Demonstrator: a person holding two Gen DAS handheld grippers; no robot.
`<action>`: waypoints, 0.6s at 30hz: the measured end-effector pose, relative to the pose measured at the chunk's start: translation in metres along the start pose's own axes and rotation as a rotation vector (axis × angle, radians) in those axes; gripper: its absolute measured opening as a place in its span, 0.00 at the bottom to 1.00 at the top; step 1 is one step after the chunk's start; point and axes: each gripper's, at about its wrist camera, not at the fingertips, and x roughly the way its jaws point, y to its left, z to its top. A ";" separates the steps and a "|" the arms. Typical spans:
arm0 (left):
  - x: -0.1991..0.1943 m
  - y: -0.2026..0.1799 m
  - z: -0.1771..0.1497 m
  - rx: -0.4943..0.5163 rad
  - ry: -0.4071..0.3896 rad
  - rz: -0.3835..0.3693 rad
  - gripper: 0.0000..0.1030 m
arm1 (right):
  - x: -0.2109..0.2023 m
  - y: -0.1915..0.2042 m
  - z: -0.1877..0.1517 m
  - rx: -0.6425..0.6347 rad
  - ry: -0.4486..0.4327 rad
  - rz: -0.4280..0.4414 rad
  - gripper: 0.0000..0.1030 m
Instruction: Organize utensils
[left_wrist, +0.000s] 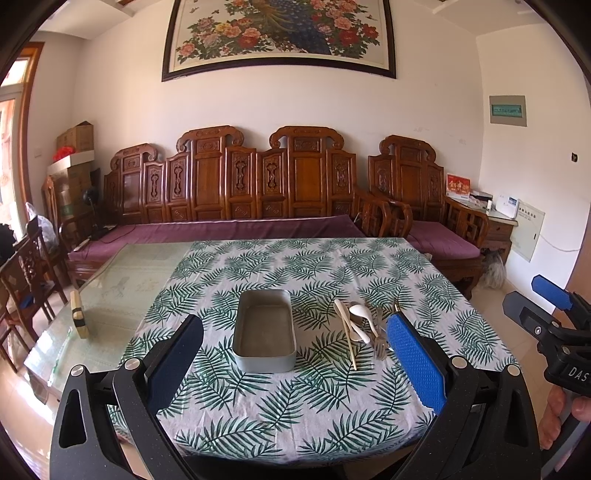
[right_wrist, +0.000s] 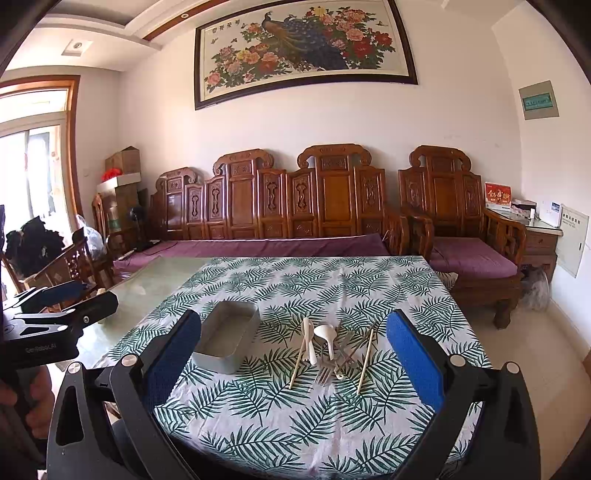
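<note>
The left gripper (left_wrist: 295, 354) is wide open and holds nothing. It hangs over the near edge of the table. The grey tin box (left_wrist: 264, 329) sits right ahead, between its two fingers, and nothing is inside it. The pile of utensils (left_wrist: 364, 330) lies just beside the box, near the blue right finger pad (left_wrist: 415, 363).

The right gripper (right_wrist: 293, 356) is wide open too, with nothing in it. The utensils lie straight ahead between its fingers: a white spoon (right_wrist: 327, 338), a fork (right_wrist: 327, 369) and two chopsticks (right_wrist: 365, 360). They rest on the leaf tablecloth (right_wrist: 280, 413). The box is to their left.
</note>
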 end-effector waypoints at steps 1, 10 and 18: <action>0.000 0.000 0.000 0.000 -0.001 -0.001 0.94 | 0.000 0.000 0.000 0.000 0.000 0.000 0.98; -0.005 -0.004 0.003 0.003 -0.005 -0.010 0.94 | -0.001 0.000 0.001 0.000 -0.002 -0.001 0.98; -0.001 -0.003 0.001 0.003 0.009 -0.018 0.94 | -0.005 0.000 0.007 0.003 0.004 0.001 0.98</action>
